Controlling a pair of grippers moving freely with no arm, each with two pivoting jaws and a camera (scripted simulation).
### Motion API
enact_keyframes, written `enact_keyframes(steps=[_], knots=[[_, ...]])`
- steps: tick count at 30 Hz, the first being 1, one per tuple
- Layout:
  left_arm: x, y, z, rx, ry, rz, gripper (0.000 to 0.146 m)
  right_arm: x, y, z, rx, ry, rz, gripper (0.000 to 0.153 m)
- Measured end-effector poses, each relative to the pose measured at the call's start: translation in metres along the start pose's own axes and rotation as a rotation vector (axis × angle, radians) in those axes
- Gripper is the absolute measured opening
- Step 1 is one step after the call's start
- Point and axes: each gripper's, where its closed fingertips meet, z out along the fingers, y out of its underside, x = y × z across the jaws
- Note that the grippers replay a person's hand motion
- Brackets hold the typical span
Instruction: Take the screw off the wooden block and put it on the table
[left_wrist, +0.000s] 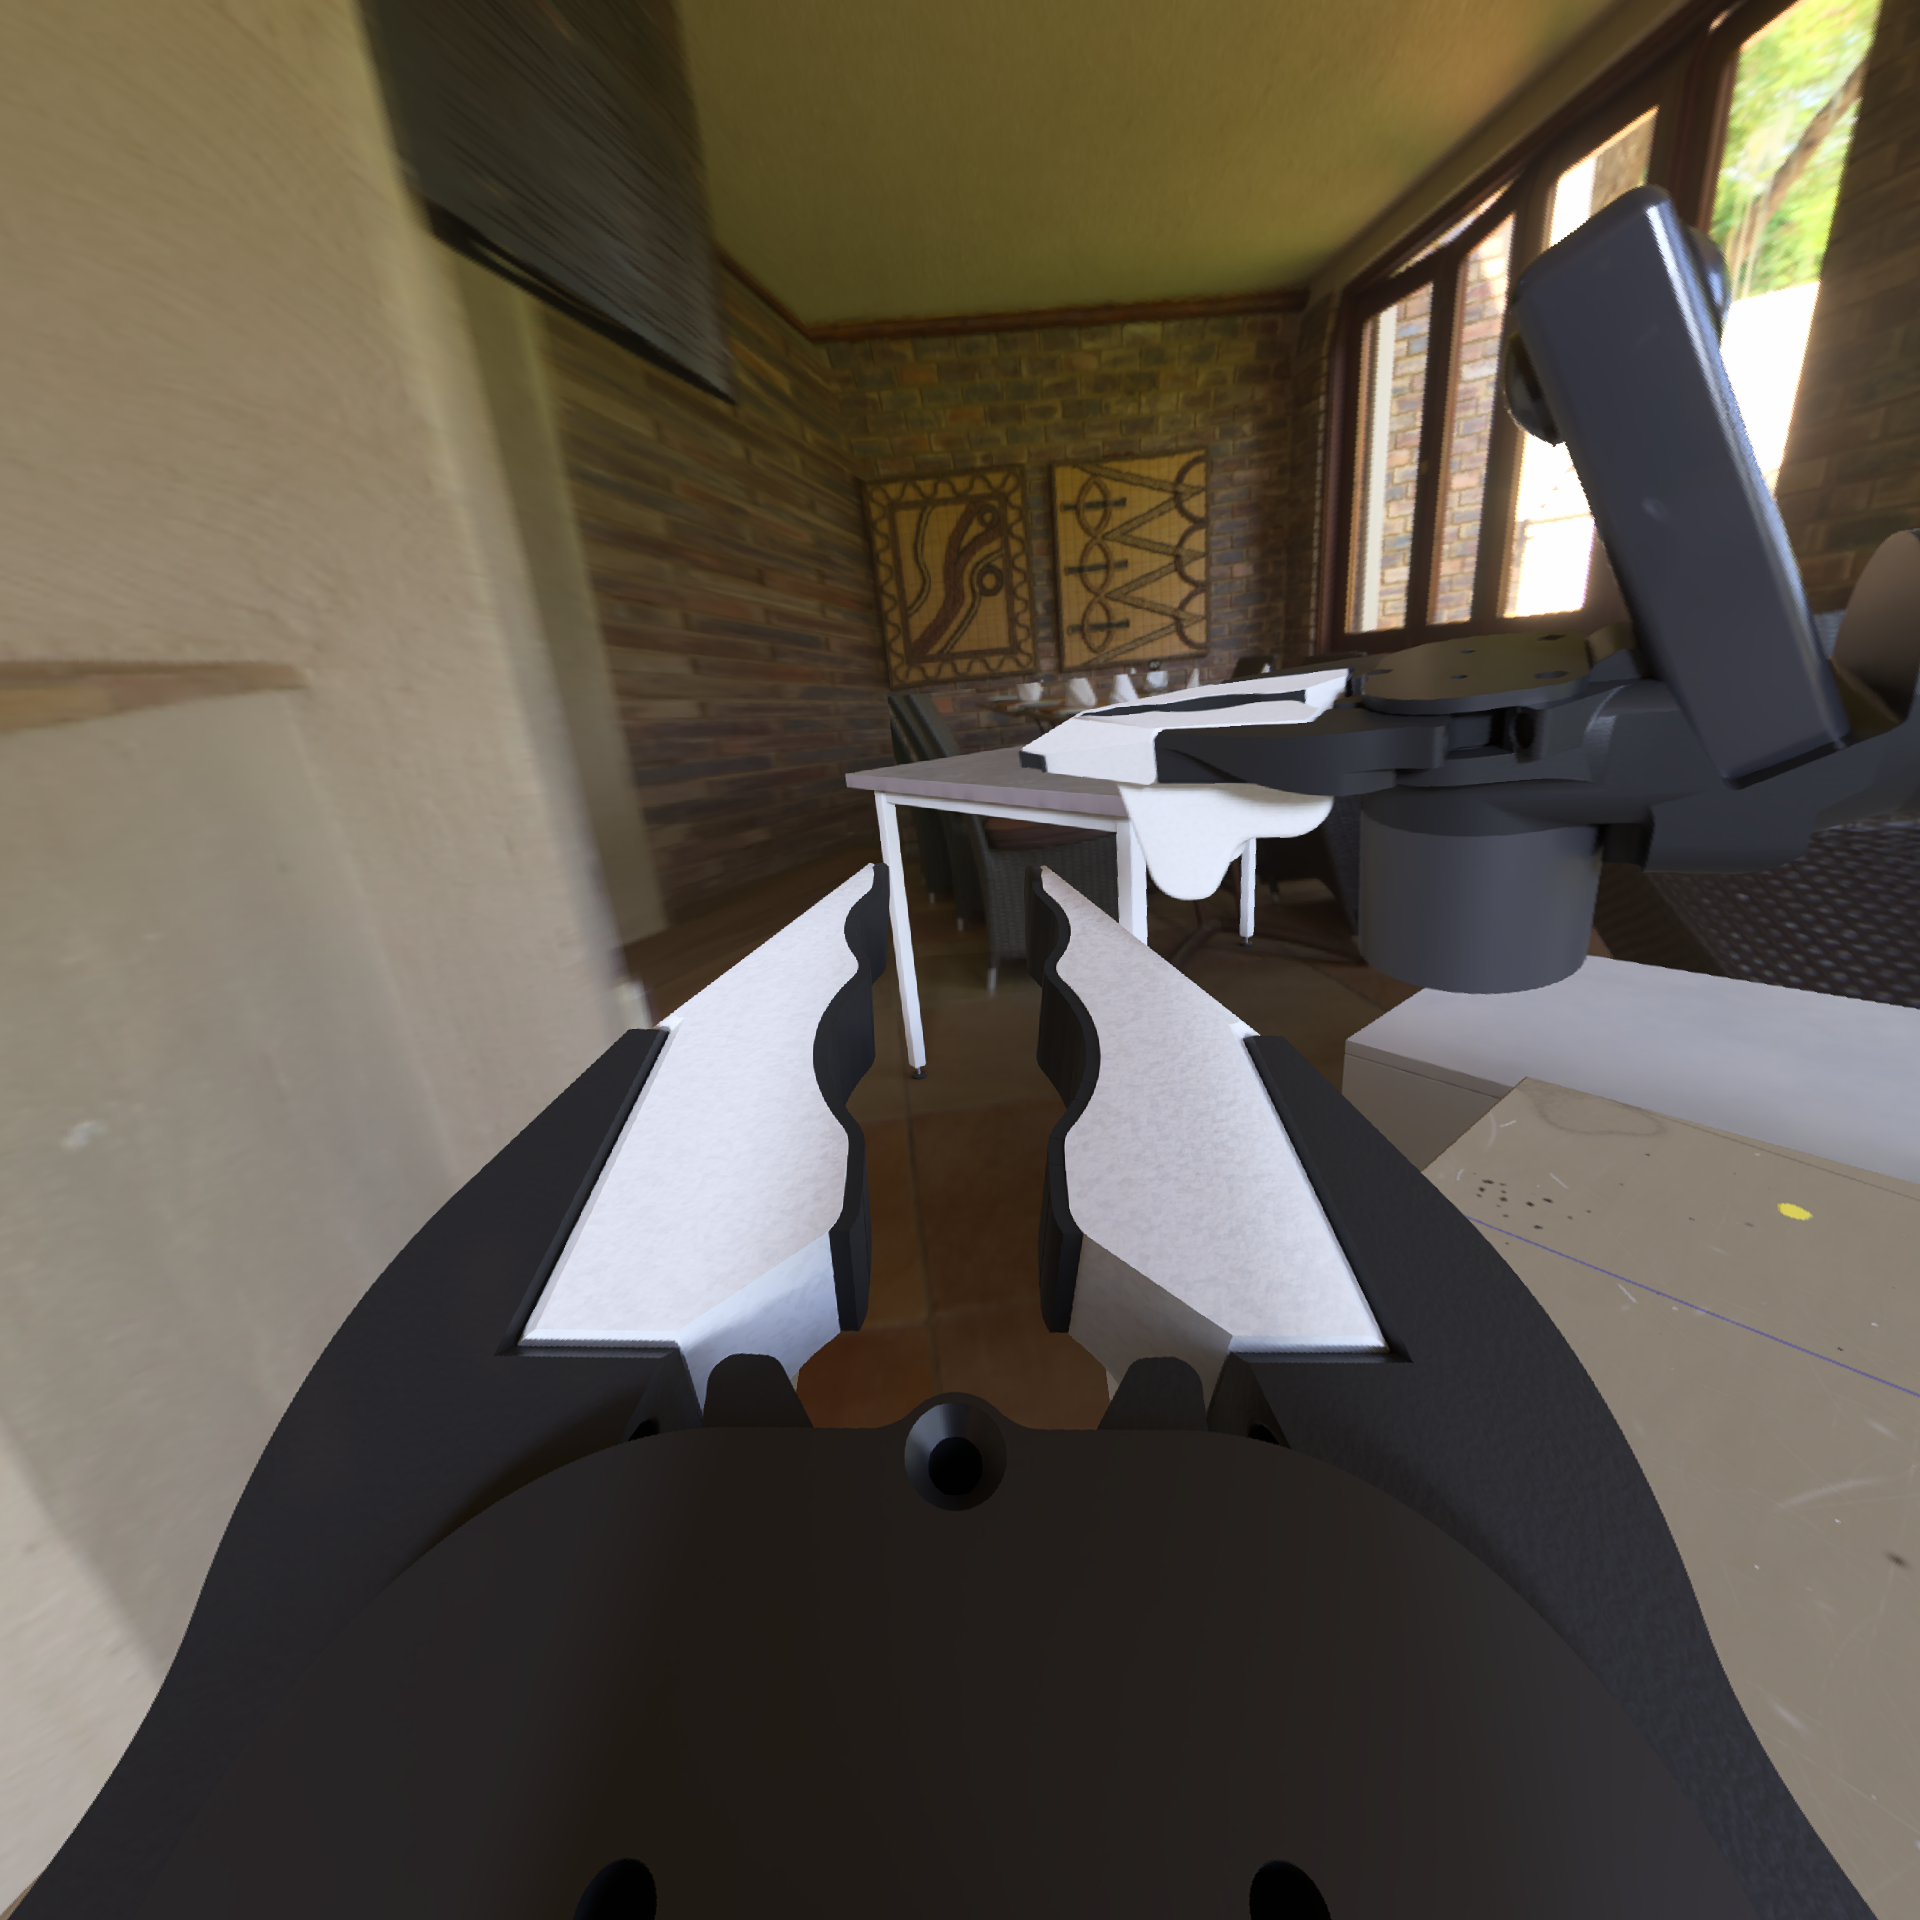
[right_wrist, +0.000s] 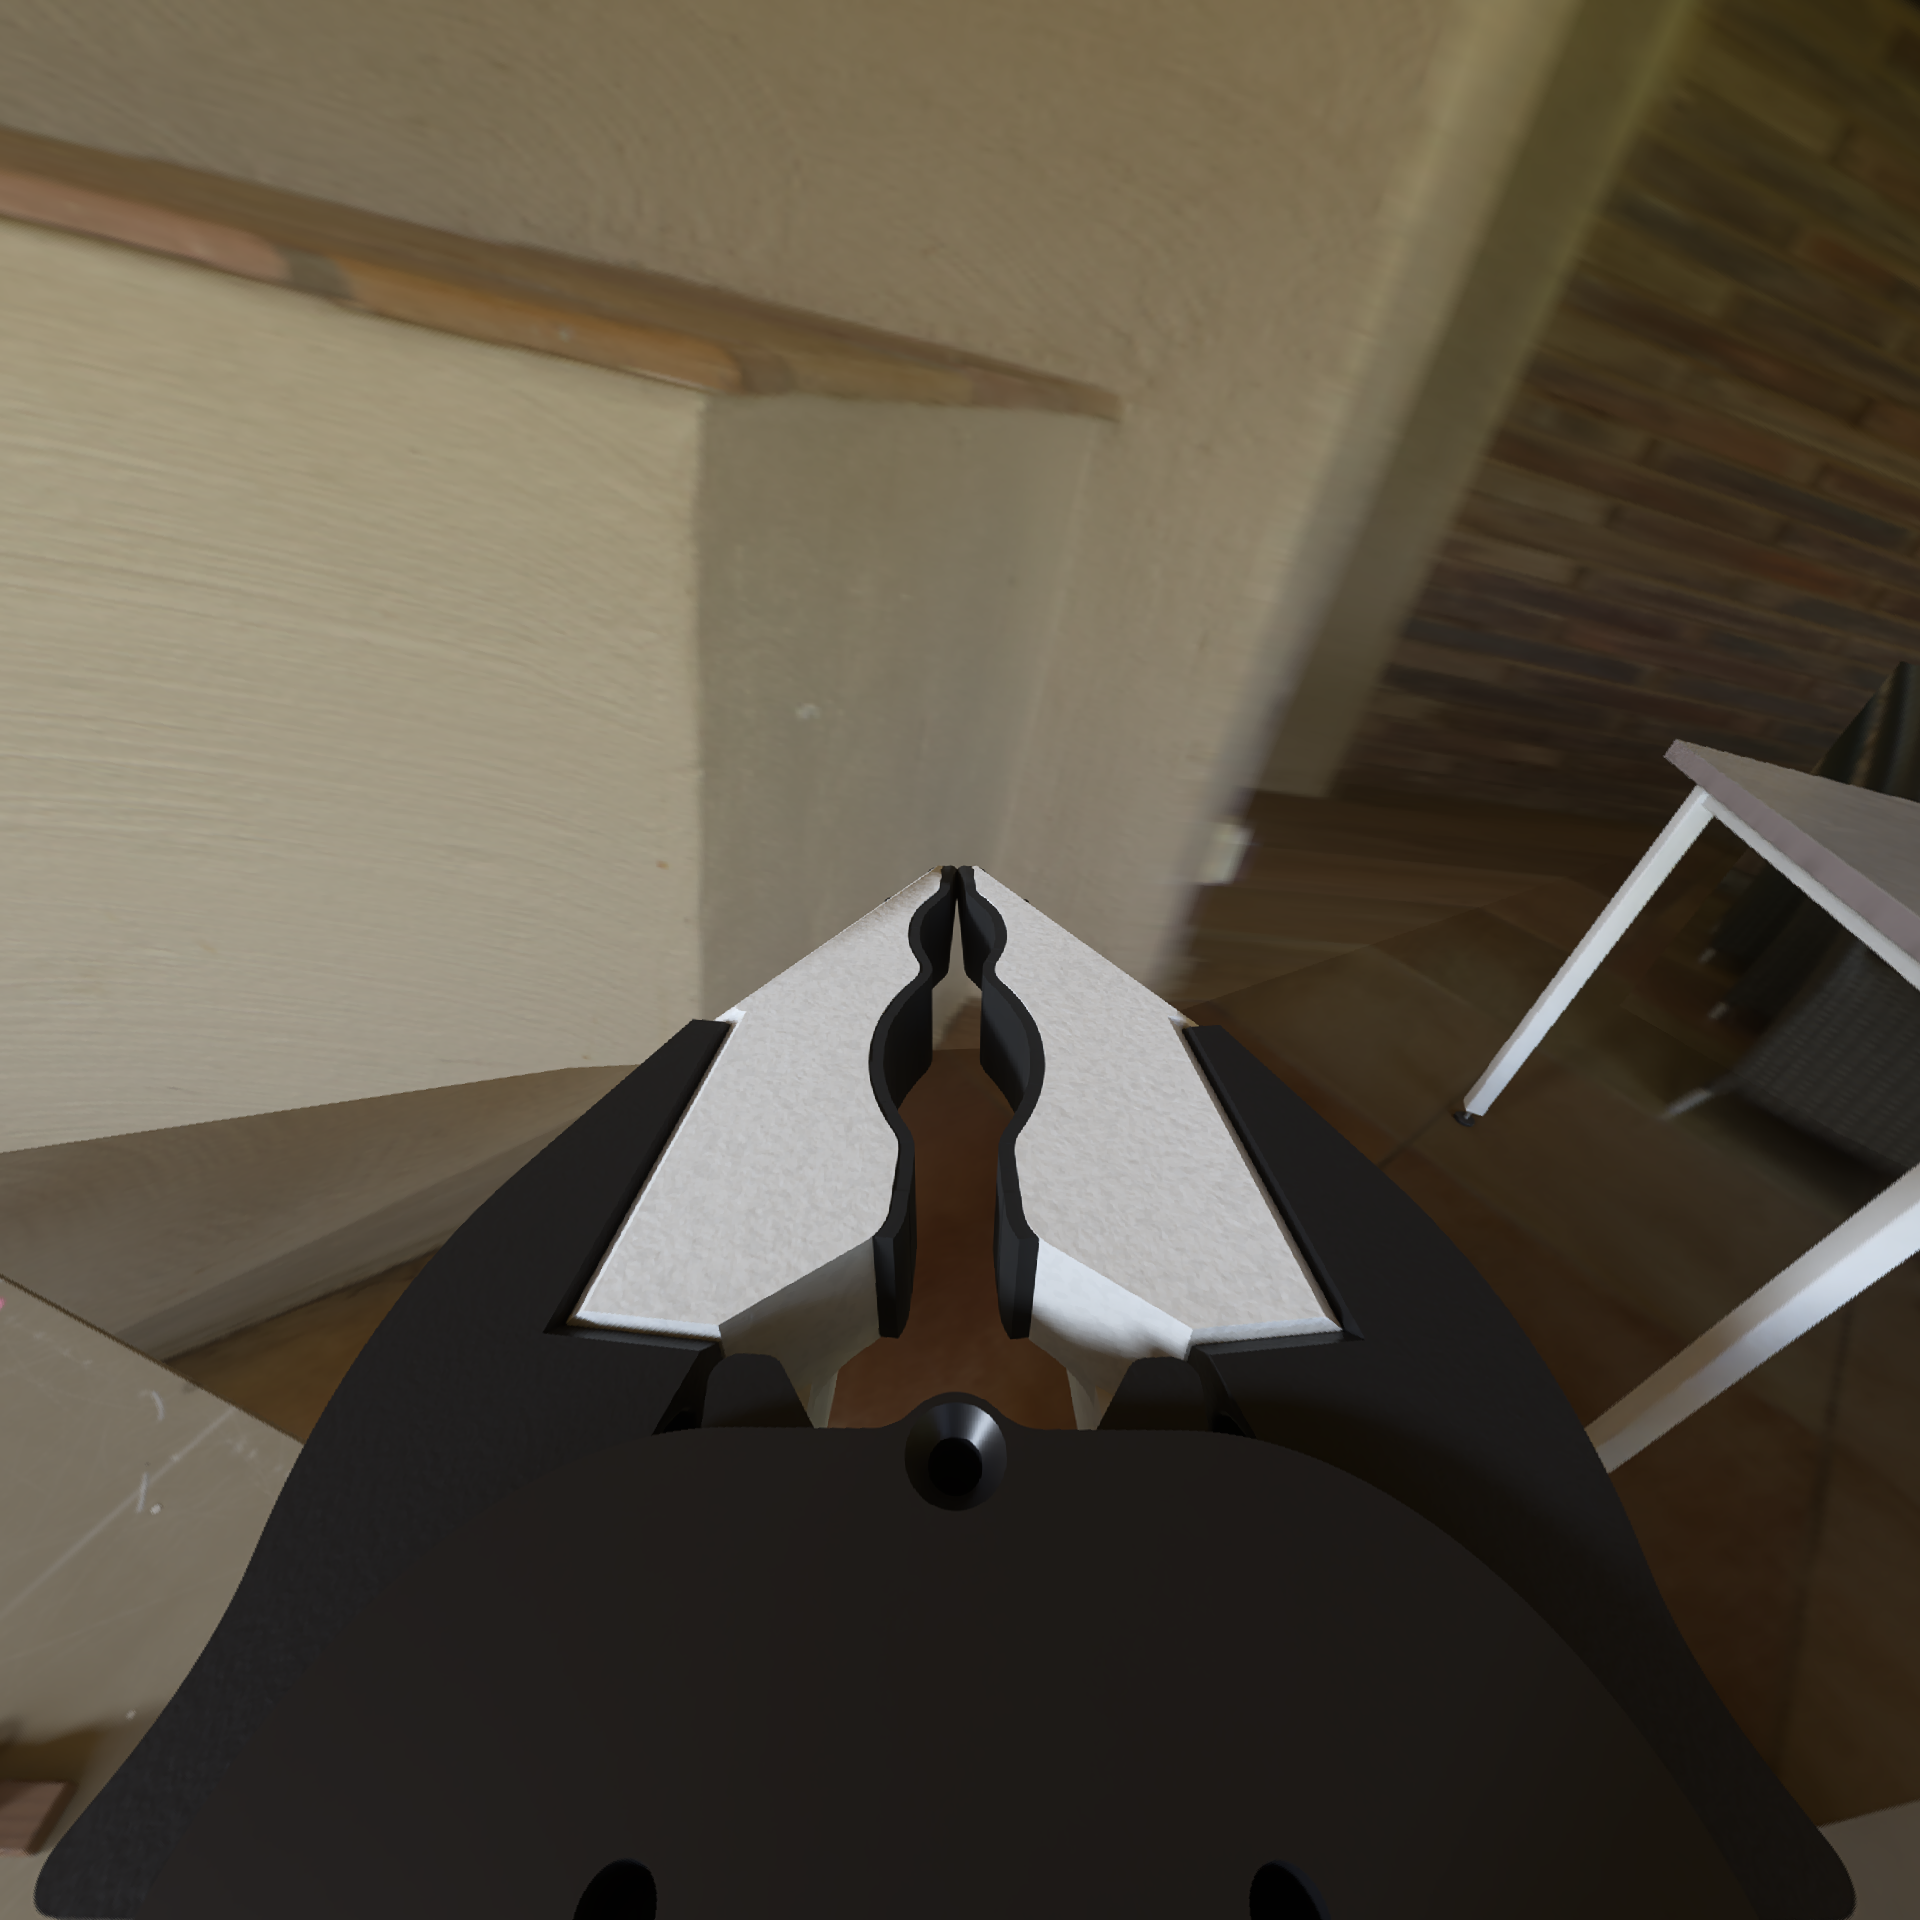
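Though no screw shows, it should be small, rigid, slippery: pinch its head. Left hand-held gripper (left_wrist: 961, 883) gapes empty; right hand-held gripper (right_wrist: 954, 871) is pinched closed, empty.

Two grippers (left_wrist: 958, 883) (right_wrist: 954, 871), two wall hangings (left_wrist: 951, 577) (patterned), one white table (left_wrist: 977, 790), one worktop (left_wrist: 1662, 1299).

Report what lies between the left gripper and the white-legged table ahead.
Only brown floor, with nothing on it. The left wrist view shows this past the open left gripper; the white-legged table stands beyond.
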Motion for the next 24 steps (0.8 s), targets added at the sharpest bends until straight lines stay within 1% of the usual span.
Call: enact_keyframes(steps=[8,11,13,15,17,20,22,24], knots=[[0.001,0.015,0.004,-0.053,-0.013,-0.005,0.026,0.019,0.007,-0.013,0.006,0.014,-0.030,0.000],[0.000,0.018,0.005,-0.065,-0.015,-0.004,0.026,0.019,0.006,-0.018,0.021,0.000,-0.040,0.000],[-0.002,0.018,0.005,-0.073,-0.019,0.006,0.026,0.016,0.004,-0.029,0.054,-0.034,-0.049,0.000],[-0.011,0.015,0.004,-0.085,-0.033,0.027,0.027,0.009,0.004,-0.048,0.090,-0.088,-0.053,0.000],[-0.025,0.010,0.001,-0.105,-0.048,0.041,0.028,-0.001,0.007,-0.076,0.115,-0.160,-0.047,0.003],[-0.046,-0.002,-0.006,-0.133,-0.044,0.017,0.029,-0.010,0.030,-0.122,0.074,-0.236,-0.067,0.010],[-0.049,-0.003,-0.011,-0.198,0.014,0.005,0.029,-0.012,0.051,-0.153,0.028,-0.276,-0.063,0.014],[-0.041,0.010,-0.017,-0.349,0.131,-0.002,0.032,-0.012,0.072,-0.181,-0.018,-0.306,-0.034,0.015]])
